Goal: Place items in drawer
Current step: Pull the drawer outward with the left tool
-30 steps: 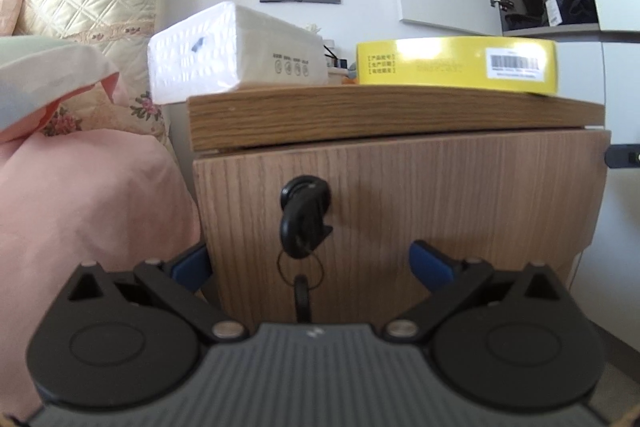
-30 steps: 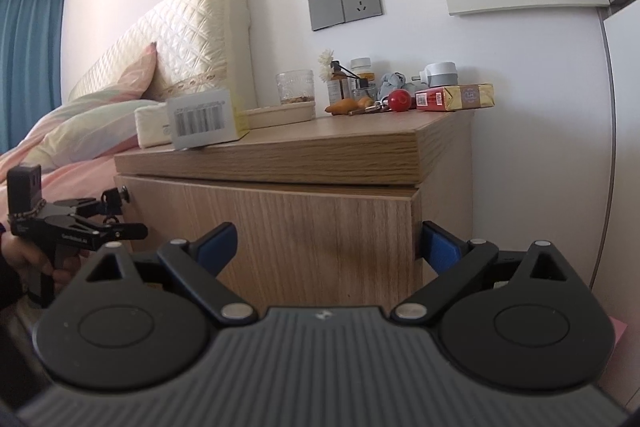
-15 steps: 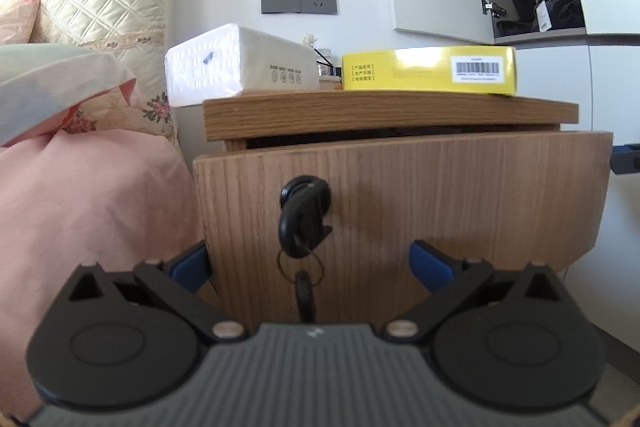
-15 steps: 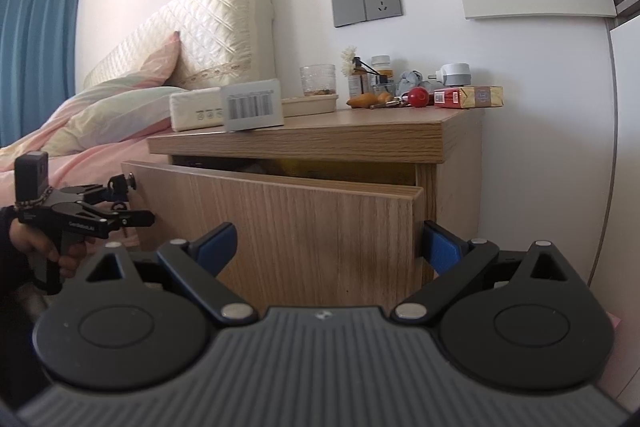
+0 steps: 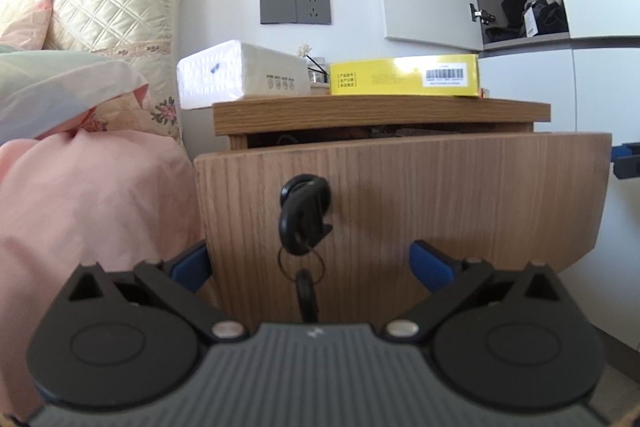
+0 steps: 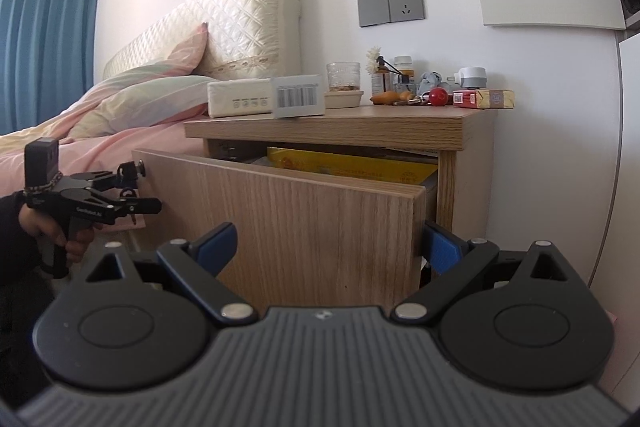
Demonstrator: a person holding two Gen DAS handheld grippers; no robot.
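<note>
Right wrist: wood-grain drawer [image 6: 320, 223] pulled out, flat yellow box [image 6: 352, 167] inside; right claw [image 6: 330, 245] spread, empty. Left claw [image 5: 310, 263] spread before round black key [image 5: 304, 215].

Drawer [image 6: 304, 223] is wood-grain and pulled partway out of the nightstand, front panel upright, with a black key [image 5: 304, 215] in its lock and a second key hanging from the ring below. A yellow package [image 6: 352, 167] lies flat inside, near the top. Items on the nightstand top: white tissue pack [image 5: 240, 77] at the bed-side front corner, yellow box [image 5: 404, 75] with barcode label just beside it, both lying flat at the front edge.
</note>
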